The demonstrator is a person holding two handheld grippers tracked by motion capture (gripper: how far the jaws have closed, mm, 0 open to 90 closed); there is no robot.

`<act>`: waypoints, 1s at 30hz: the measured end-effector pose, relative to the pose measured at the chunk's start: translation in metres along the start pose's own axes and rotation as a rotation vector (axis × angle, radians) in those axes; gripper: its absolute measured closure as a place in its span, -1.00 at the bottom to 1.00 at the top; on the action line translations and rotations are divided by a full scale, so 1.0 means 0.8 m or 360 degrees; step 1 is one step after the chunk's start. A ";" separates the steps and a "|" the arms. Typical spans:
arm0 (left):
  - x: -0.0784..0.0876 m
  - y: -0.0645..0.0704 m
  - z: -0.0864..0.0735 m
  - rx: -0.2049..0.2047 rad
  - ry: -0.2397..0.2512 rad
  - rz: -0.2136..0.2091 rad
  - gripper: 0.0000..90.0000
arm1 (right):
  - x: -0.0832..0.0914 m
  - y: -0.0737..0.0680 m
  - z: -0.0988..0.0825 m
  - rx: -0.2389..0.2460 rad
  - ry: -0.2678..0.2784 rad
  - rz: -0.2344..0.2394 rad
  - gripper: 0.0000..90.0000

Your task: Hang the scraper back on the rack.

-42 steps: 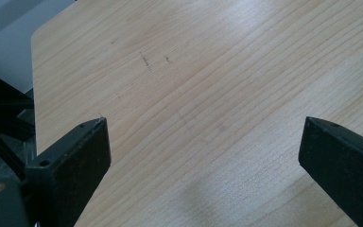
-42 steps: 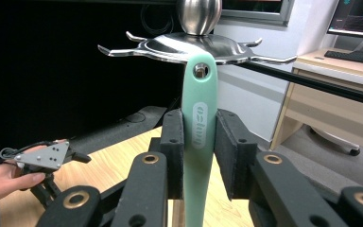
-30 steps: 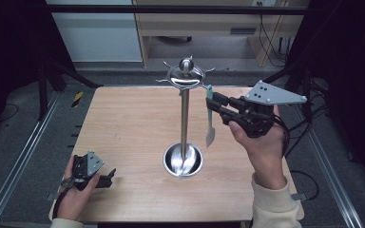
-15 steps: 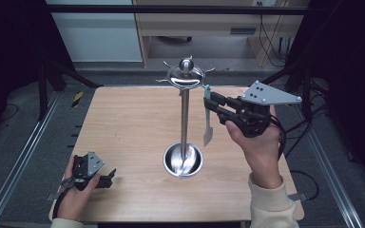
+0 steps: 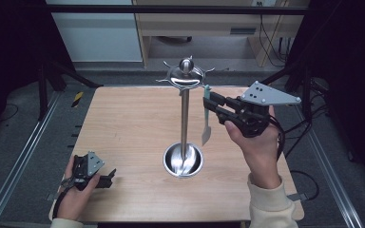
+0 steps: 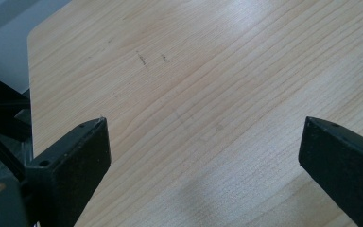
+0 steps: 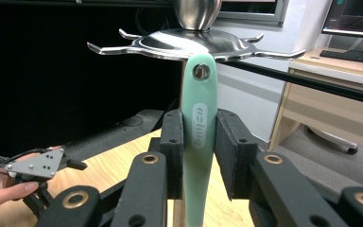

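While lifting toward the steel hook stand, the right gripper, clamping a mint-green plastic spatula, is bringing its hole just under a hook; the left gripper is resting with jaws apart.

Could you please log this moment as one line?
right tongs: shut on spatula near rack | left tongs: open, over table

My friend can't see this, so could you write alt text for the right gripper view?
A black claw is shut on the mint-green handle of a utensil, its hanging hole just below a hook of a steel rack. Far left, a hand holds another claw over a wooden table.
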State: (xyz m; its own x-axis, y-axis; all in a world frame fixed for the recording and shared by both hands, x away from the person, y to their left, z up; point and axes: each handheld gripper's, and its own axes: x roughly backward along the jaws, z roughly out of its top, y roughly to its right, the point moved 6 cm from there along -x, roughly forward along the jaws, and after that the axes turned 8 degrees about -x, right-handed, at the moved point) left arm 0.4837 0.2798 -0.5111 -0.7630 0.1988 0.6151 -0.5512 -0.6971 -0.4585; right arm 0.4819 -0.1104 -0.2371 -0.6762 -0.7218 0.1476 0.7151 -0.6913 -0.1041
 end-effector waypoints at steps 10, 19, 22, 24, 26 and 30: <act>-0.001 0.001 0.000 -0.0005 -0.0003 -0.0007 -0.94 | 0.001 0.002 -0.001 -0.0025 0.0009 0.0005 0.56; 0.000 0.000 0.001 0.0001 0.0007 -0.0004 -0.94 | 0.012 0.010 -0.001 -0.0040 0.0006 -0.0068 0.42; -0.001 0.000 0.002 -0.0003 0.0007 -0.0004 -0.94 | 0.017 0.019 -0.004 -0.0047 -0.0001 -0.0124 0.33; -0.001 0.000 0.002 -0.0005 0.0007 -0.0003 -0.94 | 0.019 0.027 -0.006 -0.0065 -0.0002 -0.0167 0.25; -0.001 0.000 0.002 -0.0006 0.0004 -0.0005 -0.94 | 0.020 0.034 -0.010 -0.0070 -0.0019 -0.0199 0.14; 0.000 0.000 0.001 -0.0006 0.0003 -0.0002 -0.94 | 0.019 0.044 -0.016 -0.0066 -0.0040 -0.0262 -0.11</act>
State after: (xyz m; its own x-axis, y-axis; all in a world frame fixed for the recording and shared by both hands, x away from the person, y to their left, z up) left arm 0.4844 0.2793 -0.5104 -0.7628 0.2012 0.6145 -0.5536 -0.6942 -0.4599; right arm 0.4942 -0.1462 -0.2507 -0.7787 -0.5977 0.1906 0.5865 -0.8015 -0.1172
